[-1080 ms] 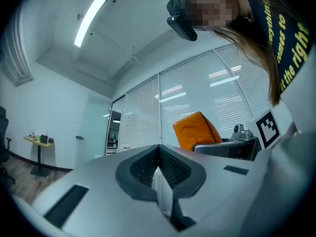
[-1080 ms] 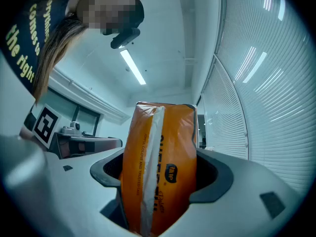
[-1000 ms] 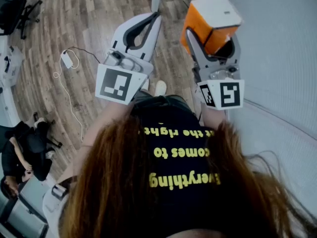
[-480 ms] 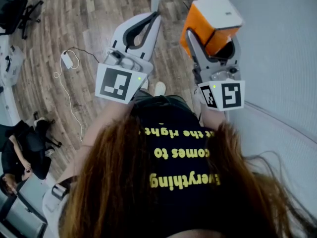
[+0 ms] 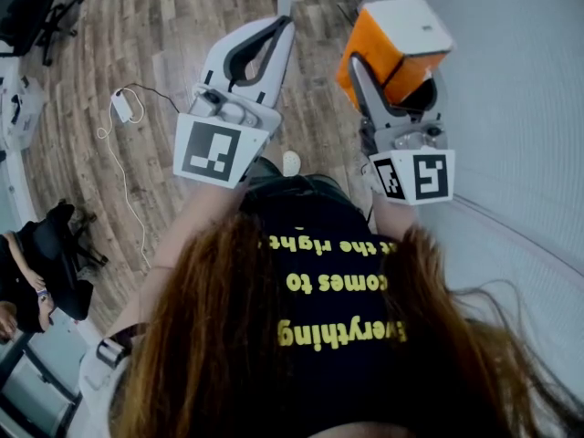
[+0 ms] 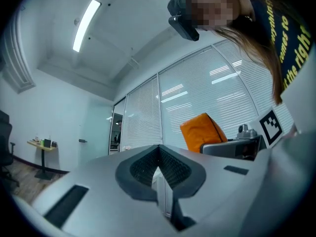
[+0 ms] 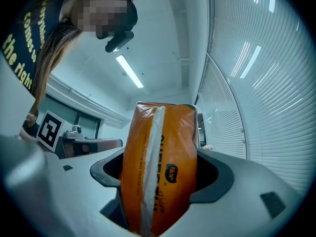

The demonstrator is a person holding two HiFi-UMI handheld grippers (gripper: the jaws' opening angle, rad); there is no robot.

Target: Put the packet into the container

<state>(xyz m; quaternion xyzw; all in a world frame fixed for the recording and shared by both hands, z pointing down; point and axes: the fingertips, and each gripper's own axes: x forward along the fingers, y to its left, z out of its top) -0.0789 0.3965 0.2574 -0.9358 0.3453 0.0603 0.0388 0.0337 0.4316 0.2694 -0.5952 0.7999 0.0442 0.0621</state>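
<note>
Clamping the orange packet (image 7: 160, 172) between both pads, the right gripper (image 5: 394, 80) stands with its jaws spread wide, and the packet fills the whole gap between them. The packet is held upright, with its white centre seam facing the right gripper view's camera and its upper end projecting well above the jaw tips. In the head view the packet shows as an orange block with a white end face, raised in front of the person and above the right gripper's marker cube (image 5: 415, 176). The left gripper (image 5: 279, 33) is held just beside the right one at similar height. Its jaws are brought together, tips touching, with nothing between them; only the dark ribbed pads (image 6: 148, 167) enclose a small hollow behind the tips. The left gripper's marker cube (image 5: 212, 151) faces the head camera. From the left gripper view the packet appears to the right, beyond the closed jaws, in front of white window blinds (image 6: 232, 83). Below both grippers the head view shows the person's long hair (image 5: 210, 336) and a black shirt (image 5: 333, 281) with yellow lettering. Further down lies a wooden floor (image 5: 164, 26), on which a white adapter with its cable (image 5: 123, 108) rests, well apart from the grippers.
</note>
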